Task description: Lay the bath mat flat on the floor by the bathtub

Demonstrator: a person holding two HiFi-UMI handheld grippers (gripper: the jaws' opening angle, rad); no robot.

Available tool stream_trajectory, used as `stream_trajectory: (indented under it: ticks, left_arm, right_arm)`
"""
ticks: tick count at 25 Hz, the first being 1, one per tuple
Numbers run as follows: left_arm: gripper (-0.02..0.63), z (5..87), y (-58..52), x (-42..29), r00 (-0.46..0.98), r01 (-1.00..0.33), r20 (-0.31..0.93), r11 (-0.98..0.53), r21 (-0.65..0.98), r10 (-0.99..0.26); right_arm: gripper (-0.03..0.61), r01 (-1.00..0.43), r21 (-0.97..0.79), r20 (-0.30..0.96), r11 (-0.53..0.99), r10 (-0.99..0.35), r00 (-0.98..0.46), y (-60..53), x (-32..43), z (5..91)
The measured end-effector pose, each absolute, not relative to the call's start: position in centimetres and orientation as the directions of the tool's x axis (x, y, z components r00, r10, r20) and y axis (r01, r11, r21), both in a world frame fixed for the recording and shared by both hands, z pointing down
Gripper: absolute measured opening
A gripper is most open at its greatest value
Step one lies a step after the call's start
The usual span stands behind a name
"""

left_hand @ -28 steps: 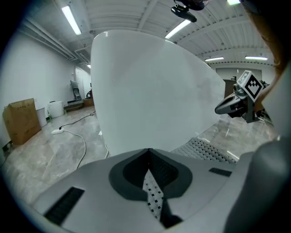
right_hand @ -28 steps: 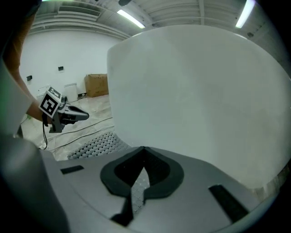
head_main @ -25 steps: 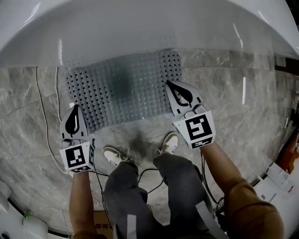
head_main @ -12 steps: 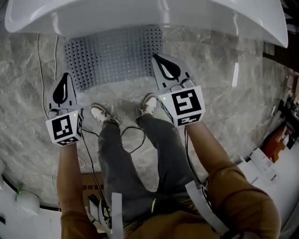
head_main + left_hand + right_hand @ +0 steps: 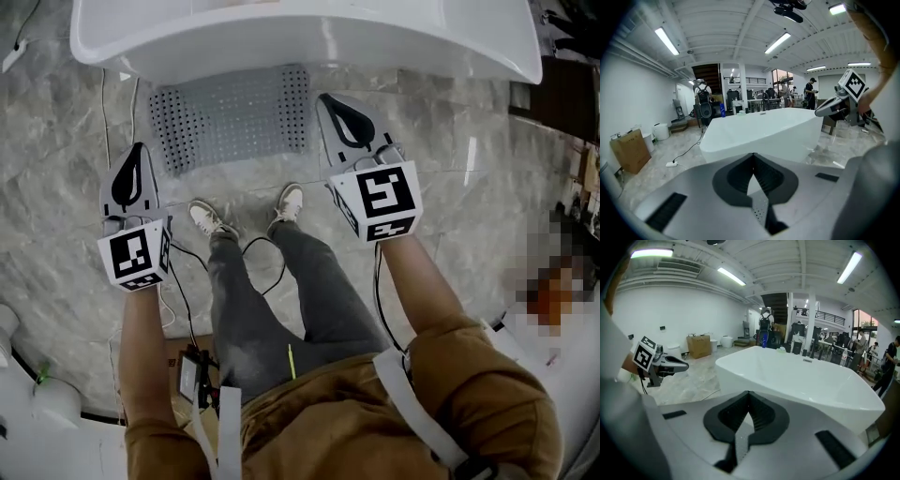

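Fingers pressed together on the left gripper (image 5: 138, 150) and on the right gripper (image 5: 330, 101), with nothing between them.
White bathtub (image 5: 309, 37) stands on the grey marbled floor (image 5: 56, 216); the grey perforated bath mat (image 5: 230, 114) lies flat on that floor along the tub's near side, its far edge under the rim. Both grippers are held up off the mat, either side of the person's shoes (image 5: 208, 218).
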State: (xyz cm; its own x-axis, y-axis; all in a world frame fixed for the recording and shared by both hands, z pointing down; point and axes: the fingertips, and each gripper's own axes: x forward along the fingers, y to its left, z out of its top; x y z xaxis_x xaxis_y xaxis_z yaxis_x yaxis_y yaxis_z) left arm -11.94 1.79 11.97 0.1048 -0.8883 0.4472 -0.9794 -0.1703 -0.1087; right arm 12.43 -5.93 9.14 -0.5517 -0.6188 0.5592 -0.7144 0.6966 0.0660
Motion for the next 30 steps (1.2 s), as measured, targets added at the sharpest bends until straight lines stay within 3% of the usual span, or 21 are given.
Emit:
stream_trajectory:
  ticks: [14, 30]
  left_arm:
    - [0.005, -5.4, 4.5, -13.7, 0.128, -0.970, 0.317, -0.185, -0.156, -0.940]
    - [0.005, -17.0, 8.1, -15.8, 0.071, -0.982, 0.172, -0.099, -0.161, -0.983]
  right_arm:
    - [0.005, -0.773, 0.069, 0.438, 0.631, -0.715, -0.545, -2.2, 13.2, -7.1]
    - [0.005, -0.798, 0.147, 0.276, 0.585, -0.799, -0.534, -1.0, 14.3, -20.6]
